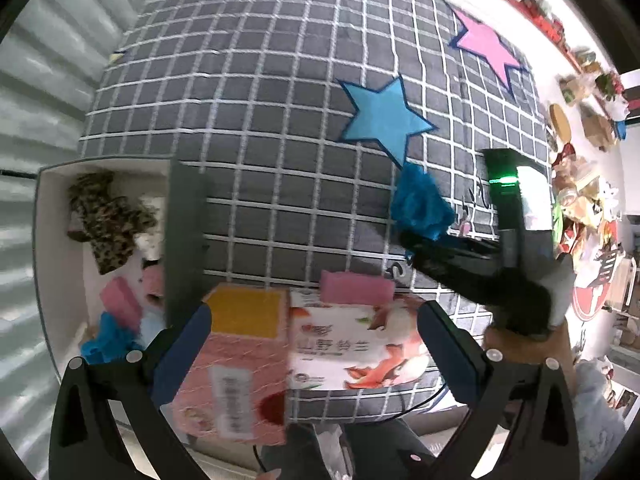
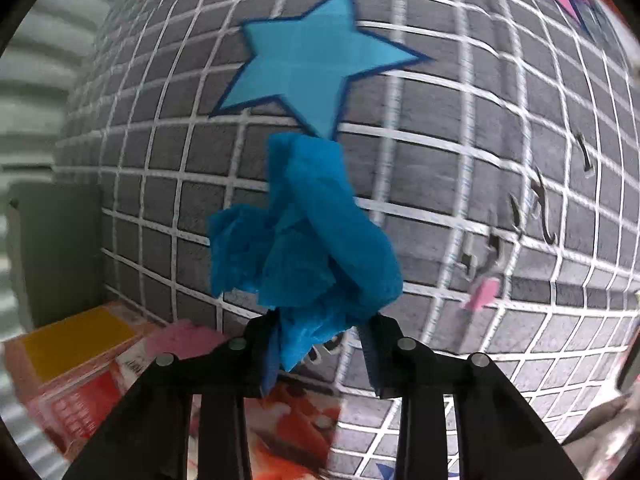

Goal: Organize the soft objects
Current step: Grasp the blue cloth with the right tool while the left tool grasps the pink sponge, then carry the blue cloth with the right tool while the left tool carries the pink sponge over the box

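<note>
The right gripper (image 2: pixel 320 354) is found closed, its blue-padded fingers (image 2: pixel 270 364) pinching the lower end of a crumpled blue cloth (image 2: pixel 308 236). From the pinch the cloth is seen to run away from the fingers along their own line, its bulk bunched just beyond the tips and its far end overlapping the lower point of the blue star (image 2: pixel 308 60) printed on the grey grid-patterned mat (image 2: pixel 500 140); whether it is lifted clear of the mat cannot be told. In the left wrist view the left gripper (image 1: pixel 316 348) is seen with its fingers (image 1: pixel 184 356) spread wide and nothing between the pads; a pink-and-yellow packet (image 1: pixel 236 364) and a fox-printed tissue pack (image 1: pixel 352 348) lie below the gap, with a pink sponge (image 1: pixel 356 288) resting at the pack's far edge. The same view shows the cloth in the right gripper's tips, to the right of and beyond the left fingers. The white storage box (image 1: pixel 52 264) stands at the left edge of the mat, already holding a leopard-print cloth (image 1: pixel 108 220), a pink sponge and a blue cloth. The governing relation is judged to be this: the box lies well apart from the held cloth, across the mat to the left, with the two packs and the left gripper between. The left gripper is nearer the box, but the cloth is in the right, so a leftward carry over the packs is judged necessary, with a risk of the trailing end snagging on the grey box wall (image 1: pixel 186 236).
</note>
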Demonstrator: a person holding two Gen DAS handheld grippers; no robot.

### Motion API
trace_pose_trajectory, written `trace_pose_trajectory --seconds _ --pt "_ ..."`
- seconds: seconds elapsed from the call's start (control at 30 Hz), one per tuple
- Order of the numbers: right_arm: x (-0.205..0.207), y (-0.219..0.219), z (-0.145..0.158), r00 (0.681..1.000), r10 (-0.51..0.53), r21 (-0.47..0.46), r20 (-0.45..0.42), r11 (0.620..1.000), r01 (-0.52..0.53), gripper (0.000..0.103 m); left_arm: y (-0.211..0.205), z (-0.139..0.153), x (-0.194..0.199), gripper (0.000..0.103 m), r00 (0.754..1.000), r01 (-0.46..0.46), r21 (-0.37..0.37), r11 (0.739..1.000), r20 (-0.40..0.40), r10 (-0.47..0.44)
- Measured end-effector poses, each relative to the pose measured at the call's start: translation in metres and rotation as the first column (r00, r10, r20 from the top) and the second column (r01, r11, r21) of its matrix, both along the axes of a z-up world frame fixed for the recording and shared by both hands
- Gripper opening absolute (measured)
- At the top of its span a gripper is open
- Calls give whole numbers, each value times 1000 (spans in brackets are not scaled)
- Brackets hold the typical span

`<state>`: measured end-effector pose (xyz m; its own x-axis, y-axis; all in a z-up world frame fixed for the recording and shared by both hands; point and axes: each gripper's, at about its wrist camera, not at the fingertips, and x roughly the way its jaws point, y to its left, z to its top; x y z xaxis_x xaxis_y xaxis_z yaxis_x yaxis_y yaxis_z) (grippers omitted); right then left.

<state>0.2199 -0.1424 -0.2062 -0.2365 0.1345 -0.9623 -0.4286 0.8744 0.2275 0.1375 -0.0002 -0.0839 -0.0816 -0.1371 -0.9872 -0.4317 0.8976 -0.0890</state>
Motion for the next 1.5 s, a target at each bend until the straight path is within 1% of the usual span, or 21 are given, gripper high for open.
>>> trace_pose_trajectory --seconds 0.03,0.1,0.17,0.2,0.23,0.33,0.37,0.47,0.5,0.67,0.77,0.87,0.93,1.03,1.13,1.2,1.3,1.33,1.4,1.43,1.5 --pt "6 -16 3 999 -49 28 -17 998 49 36 -4 -4 4 103 1000 7 -5 1000 -14 -7" --pt "14 -44 9 992 -123 62 -40 990 125 36 -15 -22 17 103 997 28 -28 999 -68 -30" --pt "20 -69 16 984 -169 89 -59 981 174 36 -25 -40 27 103 991 48 -51 998 -124 -54" --pt "21 -78 19 982 -181 96 -60 978 186 36 -32 -55 34 103 982 68 -64 996 -173 -78" --pt "22 -90 24 979 -193 105 -61 974 199 36 -37 -65 38 103 975 81 -69 994 -200 -94" --pt "26 -110 35 971 -225 129 -77 964 234 36 -52 -103 48 103 933 146 -83 986 -319 -165" --pt "26 -109 35 968 -236 137 -83 960 246 36 -57 -117 51 103 912 168 -87 982 -364 -188" --pt "24 -110 35 958 -265 158 -107 947 279 36 -65 -143 52 103 866 214 -78 974 -446 -226" --pt "26 -106 37 955 -273 164 -115 943 289 36 -67 -149 51 103 856 220 -76 973 -464 -230" --pt "24 -120 38 939 -309 185 -153 924 335 36 -79 -171 46 103 808 257 -82 963 -528 -261" --pt "23 -125 37 932 -326 190 -161 916 353 36 -81 -179 44 102 798 258 -76 963 -545 -256" --pt "22 -129 40 929 -334 196 -162 911 362 36 -80 -184 45 91 797 247 -84 965 -548 -252" --pt "22 -136 43 928 -336 199 -161 910 364 36 -77 -186 48 74 803 232 -99 968 -542 -248" --pt "22 -136 44 926 -341 200 -162 908 369 36 -68 -183 44 73 827 206 -122 971 -508 -239" --pt "20 -135 45 928 -339 199 -155 909 365 36 -52 -166 46 73 866 198 -113 974 -446 -227" --pt "19 -136 49 930 -336 200 -147 911 361 36 -48 -146 50 73 894 213 -73 974 -387 -225" --pt "15 -132 53 934 -333 198 -131 914 353 36 -51 -114 53 73 926 259 2 966 -286 -248" --pt "13 -131 54 934 -333 197 -127 915 353 36 -53 -99 53 73 935 278 33 960 -238 -263" --pt "9 -130 57 936 -332 193 -119 917 349 36 -58 -79 50 73 941 308 69 949 -168 -293" --pt "7 -131 59 936 -332 191 -116 917 349 36 -62 -66 47 73 940 331 91 939 -122 -319" --pt "2 -130 60 936 -334 185 -111 918 349 36 -70 -46 37 73 931 366 132 921 -58 -361"
